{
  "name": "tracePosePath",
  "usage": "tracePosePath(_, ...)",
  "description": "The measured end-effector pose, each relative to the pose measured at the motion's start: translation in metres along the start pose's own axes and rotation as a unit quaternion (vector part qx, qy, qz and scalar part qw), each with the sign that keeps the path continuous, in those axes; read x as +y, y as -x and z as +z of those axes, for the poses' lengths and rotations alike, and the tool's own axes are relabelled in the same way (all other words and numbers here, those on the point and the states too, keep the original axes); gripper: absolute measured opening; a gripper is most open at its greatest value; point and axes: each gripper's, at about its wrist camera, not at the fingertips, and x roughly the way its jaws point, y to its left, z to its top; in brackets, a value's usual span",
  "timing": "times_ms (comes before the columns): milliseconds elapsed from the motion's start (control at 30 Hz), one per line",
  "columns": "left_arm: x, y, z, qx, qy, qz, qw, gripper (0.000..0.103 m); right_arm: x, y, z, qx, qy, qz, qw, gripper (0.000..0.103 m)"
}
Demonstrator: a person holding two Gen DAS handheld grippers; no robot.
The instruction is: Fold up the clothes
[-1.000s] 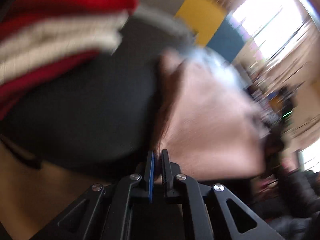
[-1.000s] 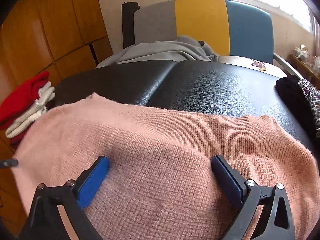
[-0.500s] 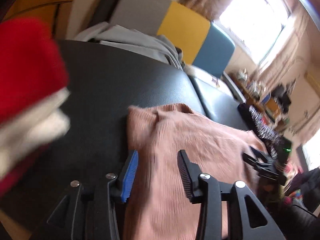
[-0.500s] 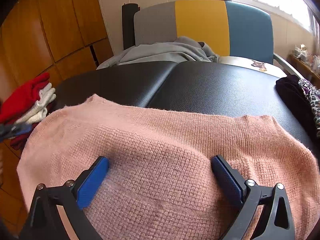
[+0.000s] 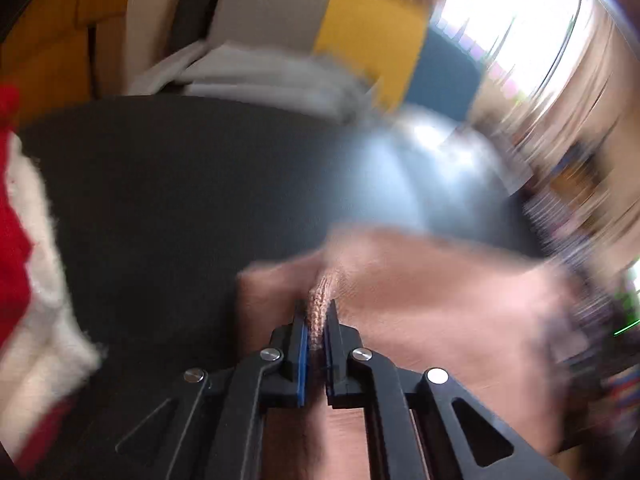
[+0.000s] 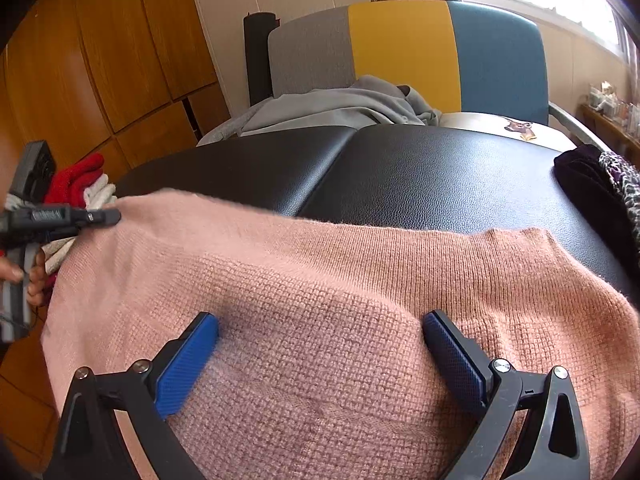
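**Left claw pinches sweater edge, right claw pins it**

Left wrist: left claw [image 5: 316, 330] has just closed, clamped on a ridge of the pink knit sweater [image 5: 420, 292] over the black padded desk [image 5: 180, 184], likely to pull a fold. Blurred.

Right wrist: right claw [image 6: 320, 350] spread wide, nothing gripped, tips on the sweater, seemingly anchoring it. Only here: sweater's full spread, red-and-white folded stack [image 6: 86, 186] at left.

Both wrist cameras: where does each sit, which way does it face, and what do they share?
Left wrist: on the left gripper, facing down its shut fingers pinching the pink sweater; blurred.
Right wrist: on the right gripper, open over the sweater, facing the black table; a hand shows.
Shared: sweater, table, folded stack, tricolour chair.
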Motion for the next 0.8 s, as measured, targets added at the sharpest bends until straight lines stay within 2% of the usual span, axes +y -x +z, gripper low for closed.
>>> tracePosePath(67, -0.002, -0.001, -0.006, -0.021, 0.0, -0.001, 0.9998, 0.009, -0.001, 0.0, 0.001, 0.001, 0.0, 0.002, 1.0, 0.103)
tracePosePath(100, 0.003, 0.004, -0.006, -0.023, 0.023, -0.026, 0.9991, 0.012, -0.001, 0.0, 0.0, 0.001, -0.001, 0.003, 1.0, 0.103)
tracePosePath(133, 0.008, 0.008, -0.006, -0.025, 0.046, -0.051, 0.9973, 0.022, -0.002, 0.001, 0.0, -0.001, -0.002, 0.004, 1.0, 0.103)
tracePosePath(167, 0.013, 0.013, -0.007, -0.028, 0.069, -0.075, 0.9944, 0.026, -0.002, 0.002, 0.0, -0.002, -0.003, 0.005, 1.0, 0.103)
tracePosePath(233, 0.029, 0.026, -0.015, -0.034, 0.108, -0.107, 0.9878, 0.032, -0.003, 0.002, 0.0, -0.002, -0.004, 0.007, 1.0, 0.103)
tracePosePath(267, 0.037, 0.032, -0.019, -0.037, 0.128, -0.123, 0.9835, 0.042, -0.003, 0.002, 0.0, -0.003, -0.005, 0.008, 1.0, 0.103)
tracePosePath(333, 0.054, 0.035, -0.027, -0.024, 0.154, -0.142, 0.9775, 0.051, -0.005, 0.003, 0.0, -0.004, -0.008, 0.011, 1.0, 0.103)
tracePosePath(433, 0.078, 0.037, -0.042, 0.002, 0.187, -0.177, 0.9663, 0.06, -0.006, 0.004, 0.0, -0.006, -0.01, 0.015, 1.0, 0.103)
tracePosePath(467, 0.083, 0.034, -0.045, 0.015, 0.196, -0.195, 0.9609, 0.062, -0.007, 0.004, 0.0, -0.006, -0.011, 0.016, 1.0, 0.103)
tracePosePath(567, 0.088, 0.025, -0.046, 0.032, 0.197, -0.211, 0.9569, 0.063, -0.007, 0.005, 0.0, -0.006, -0.01, 0.015, 1.0, 0.103)
tracePosePath(800, 0.064, 0.002, -0.015, 0.049, 0.136, -0.177, 0.9735, 0.064, -0.007, 0.005, -0.001, -0.005, -0.009, 0.014, 1.0, 0.103)
